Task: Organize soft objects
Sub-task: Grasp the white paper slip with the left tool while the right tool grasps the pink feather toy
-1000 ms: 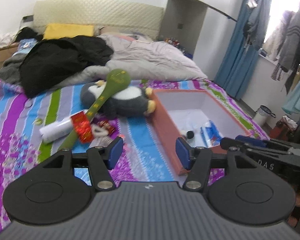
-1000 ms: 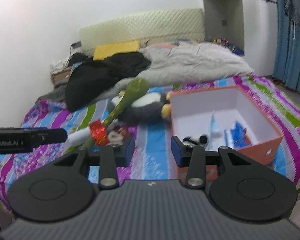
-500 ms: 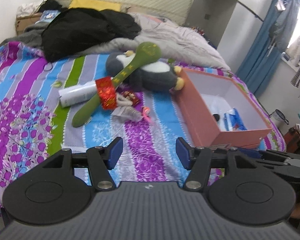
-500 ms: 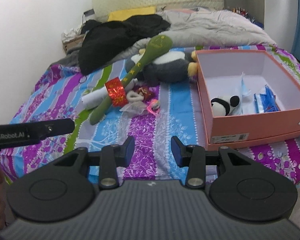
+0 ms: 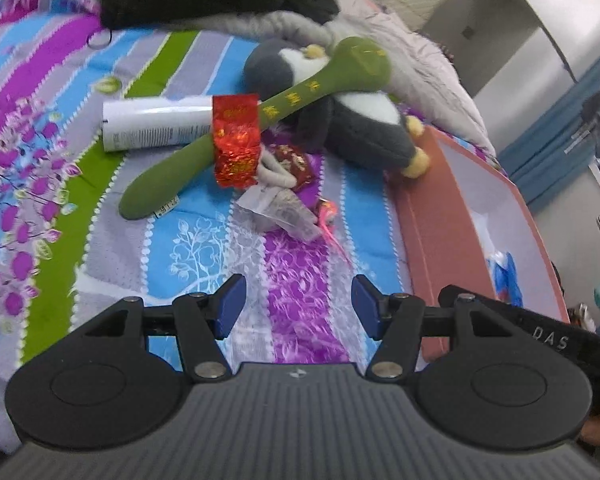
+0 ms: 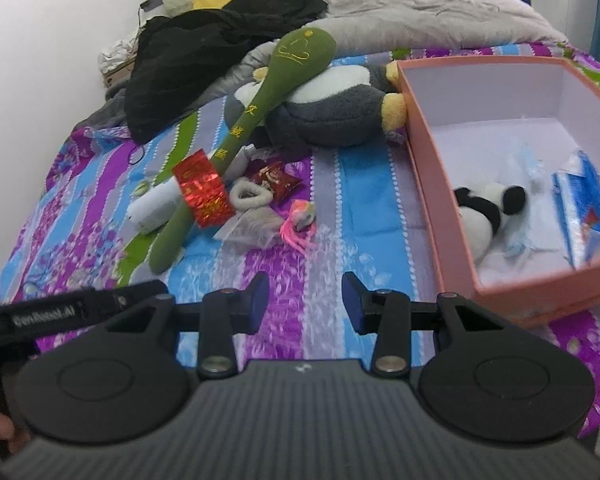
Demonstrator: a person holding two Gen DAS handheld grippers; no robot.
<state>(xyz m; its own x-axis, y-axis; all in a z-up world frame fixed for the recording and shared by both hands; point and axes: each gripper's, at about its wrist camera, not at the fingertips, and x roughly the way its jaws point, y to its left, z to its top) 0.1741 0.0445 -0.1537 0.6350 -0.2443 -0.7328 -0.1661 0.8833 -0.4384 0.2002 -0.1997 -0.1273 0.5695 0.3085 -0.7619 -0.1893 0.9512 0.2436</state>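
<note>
A grey and white penguin plush [image 5: 356, 120] [image 6: 332, 108] lies on the striped bedspread [image 5: 204, 248] beside an orange box [image 5: 432, 240] [image 6: 432, 184]. A long green plush spoon [image 5: 284, 104] [image 6: 252, 120] rests across it, with a red foil packet [image 5: 236, 140] [image 6: 204, 188] on its handle. In the box lie a small panda plush [image 6: 480, 208] and blue packets [image 6: 588, 208]. My left gripper [image 5: 298, 306] hangs open over the bedspread short of the pile. My right gripper [image 6: 305, 304] is open too, with nothing between its fingers.
A white tube [image 5: 156, 122], a white hair tie [image 6: 248, 196], a dark red snack packet [image 6: 276, 178], a clear plastic wrapper [image 5: 280, 212] and a pink tasselled trinket [image 6: 300, 224] lie around the spoon's handle. Black clothing [image 6: 204, 52] and a grey duvet [image 6: 412, 8] are heaped behind.
Both grippers have dropped and come closer to the bedspread, tilting further down, so the pile of toys and the box fill more of each view. Their jaws have kept the same gap.
</note>
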